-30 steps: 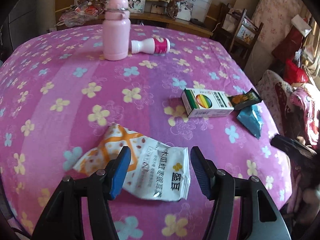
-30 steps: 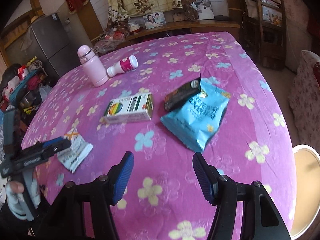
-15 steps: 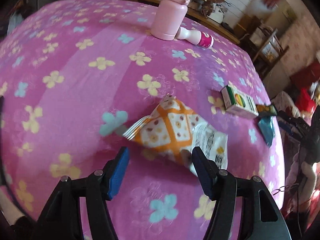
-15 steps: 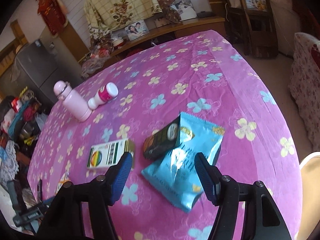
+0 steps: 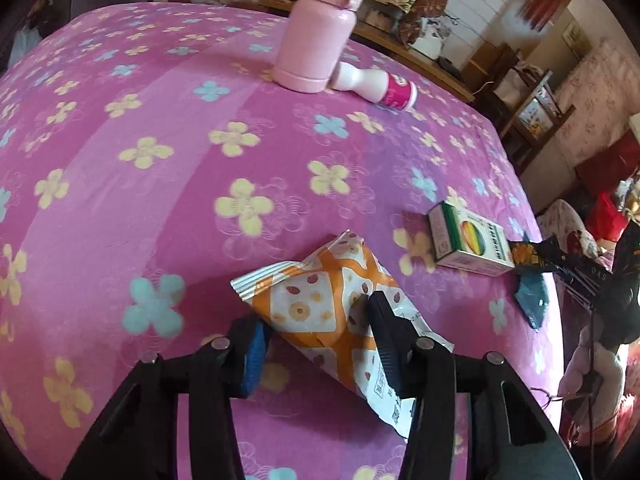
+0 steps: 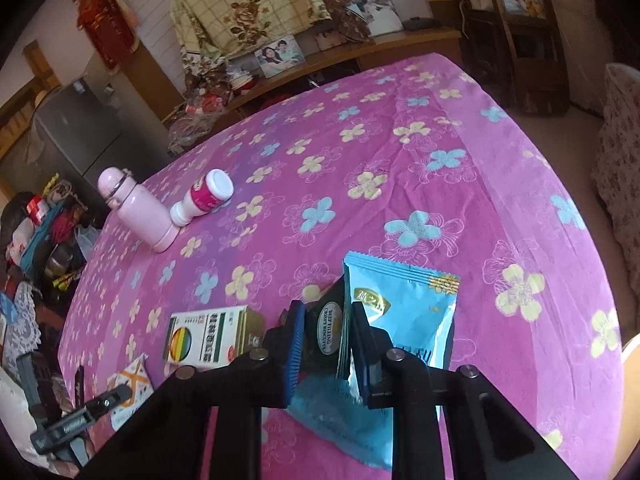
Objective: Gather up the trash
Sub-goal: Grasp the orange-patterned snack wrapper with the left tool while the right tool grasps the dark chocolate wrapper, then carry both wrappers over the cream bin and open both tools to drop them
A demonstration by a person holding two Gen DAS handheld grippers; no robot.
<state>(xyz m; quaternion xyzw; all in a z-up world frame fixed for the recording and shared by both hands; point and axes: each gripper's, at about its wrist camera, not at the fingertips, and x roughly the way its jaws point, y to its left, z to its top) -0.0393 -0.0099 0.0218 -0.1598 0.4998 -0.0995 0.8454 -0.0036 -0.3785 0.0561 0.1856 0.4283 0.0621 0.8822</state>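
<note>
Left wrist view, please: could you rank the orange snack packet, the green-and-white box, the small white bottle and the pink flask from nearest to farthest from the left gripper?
1. Orange snack packet: between the closing jaws of the left gripper.
2. Green-and-white box: farther out, to the right.
3. Small white bottle and pink flask: far side, touching; too close to call.

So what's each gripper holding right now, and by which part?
The left gripper pinches the orange-and-white snack bag across its middle. The right gripper clamps the dark wrapper and the blue packet's left edge together.
</note>
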